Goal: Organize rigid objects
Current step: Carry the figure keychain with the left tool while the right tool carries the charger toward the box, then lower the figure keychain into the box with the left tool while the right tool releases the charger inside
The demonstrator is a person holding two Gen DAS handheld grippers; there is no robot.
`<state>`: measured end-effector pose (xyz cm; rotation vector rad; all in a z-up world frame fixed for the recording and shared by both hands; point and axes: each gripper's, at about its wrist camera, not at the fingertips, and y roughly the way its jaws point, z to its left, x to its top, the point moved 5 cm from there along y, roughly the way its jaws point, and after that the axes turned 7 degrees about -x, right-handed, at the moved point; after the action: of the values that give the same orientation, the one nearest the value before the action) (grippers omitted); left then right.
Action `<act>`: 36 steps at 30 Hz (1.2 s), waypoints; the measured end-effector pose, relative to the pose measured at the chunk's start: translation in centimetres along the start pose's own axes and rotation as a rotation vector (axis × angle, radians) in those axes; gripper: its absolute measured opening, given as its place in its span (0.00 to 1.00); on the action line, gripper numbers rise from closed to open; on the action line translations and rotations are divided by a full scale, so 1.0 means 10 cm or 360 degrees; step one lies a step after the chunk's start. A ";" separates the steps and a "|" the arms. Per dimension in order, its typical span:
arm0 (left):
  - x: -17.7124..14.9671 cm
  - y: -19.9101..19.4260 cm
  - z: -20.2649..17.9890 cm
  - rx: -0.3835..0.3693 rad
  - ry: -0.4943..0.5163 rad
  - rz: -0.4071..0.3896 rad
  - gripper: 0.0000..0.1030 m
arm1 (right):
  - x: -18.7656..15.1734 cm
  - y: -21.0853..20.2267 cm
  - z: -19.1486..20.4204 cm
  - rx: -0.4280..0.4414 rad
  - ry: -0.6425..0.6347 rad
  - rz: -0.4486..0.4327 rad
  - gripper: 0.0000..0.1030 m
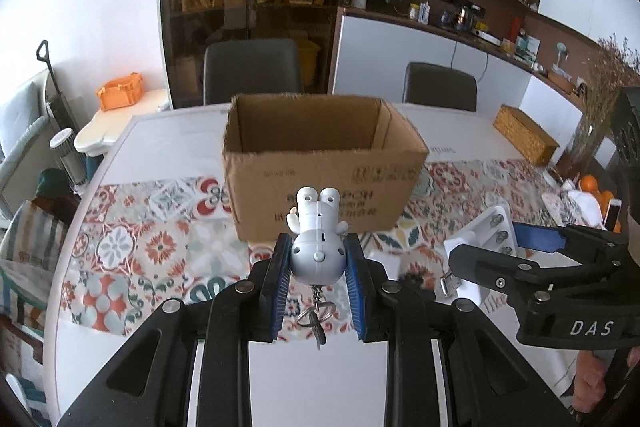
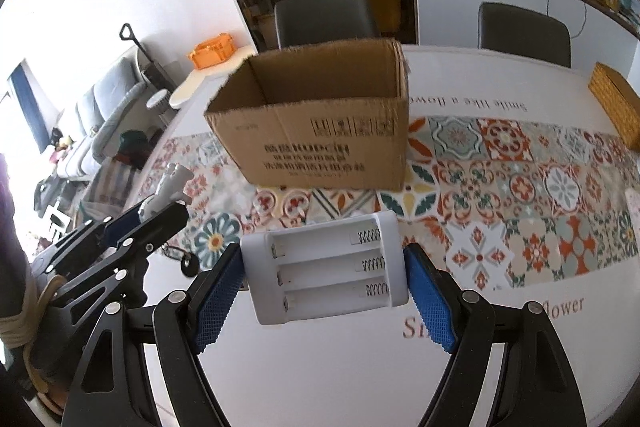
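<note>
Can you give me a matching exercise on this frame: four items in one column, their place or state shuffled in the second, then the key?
Items
1. grey and white toy figure keychain
2. white plastic three-slot battery holder
3. open brown cardboard box
4. woven tan wicker box

Place or state
A. stands on the patterned table runner, top open
B. clamped in the right gripper
C. sits at the table's far right edge
D. clamped in the left gripper, key ring dangling

Pairs: 1-D, 2-B, 3-A, 4-C
</note>
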<state>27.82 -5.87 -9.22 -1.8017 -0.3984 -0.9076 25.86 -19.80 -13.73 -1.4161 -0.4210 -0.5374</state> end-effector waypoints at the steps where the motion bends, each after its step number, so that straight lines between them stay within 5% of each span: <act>1: 0.05 0.01 0.01 -0.0003 -0.0007 -0.0011 0.26 | 0.06 -0.01 0.01 -0.0003 -0.0004 -0.0017 0.77; 25: 1.37 0.35 0.08 -0.0043 0.0141 -0.0164 0.26 | 1.26 -0.11 -0.03 -0.0047 0.0030 -0.0363 0.77; 36: 1.54 0.76 0.20 -0.0029 0.0131 -0.0049 0.26 | 1.59 0.13 -0.05 -0.0091 0.0003 -0.0345 0.77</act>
<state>43.66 -9.42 -3.15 -1.7724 -0.3675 -1.0064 39.52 -21.80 -5.68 -1.4332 -0.5653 -0.7309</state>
